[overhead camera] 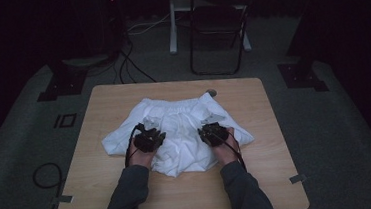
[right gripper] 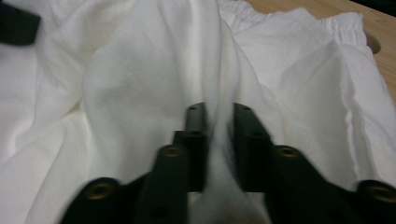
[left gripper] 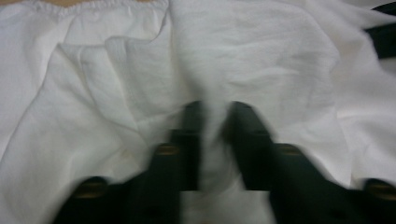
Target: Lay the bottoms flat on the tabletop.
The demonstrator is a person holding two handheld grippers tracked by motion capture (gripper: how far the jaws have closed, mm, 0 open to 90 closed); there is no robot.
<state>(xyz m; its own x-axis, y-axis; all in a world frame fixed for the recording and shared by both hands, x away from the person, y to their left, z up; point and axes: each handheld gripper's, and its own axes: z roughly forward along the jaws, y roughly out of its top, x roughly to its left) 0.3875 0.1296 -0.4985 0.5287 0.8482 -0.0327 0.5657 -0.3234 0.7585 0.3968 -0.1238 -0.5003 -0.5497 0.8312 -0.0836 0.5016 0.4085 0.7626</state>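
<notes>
While both pinch cloth: white shorts (overhead camera: 175, 130) on bench (overhead camera: 259, 179)
Left claw (left gripper: 215, 116): clenched on a fold
Right claw (right gripper: 218, 116): clenched on a ridge
Risk: thin pinch may slip when lifted

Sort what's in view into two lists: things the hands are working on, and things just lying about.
In use:
- white shorts, spread on the wooden table
- left gripper, pinching a ridge of the cloth
- right gripper, pinching another ridge

Lying about:
- folding chair beyond the table
- cables on the floor
- white stand beside the chair
</notes>
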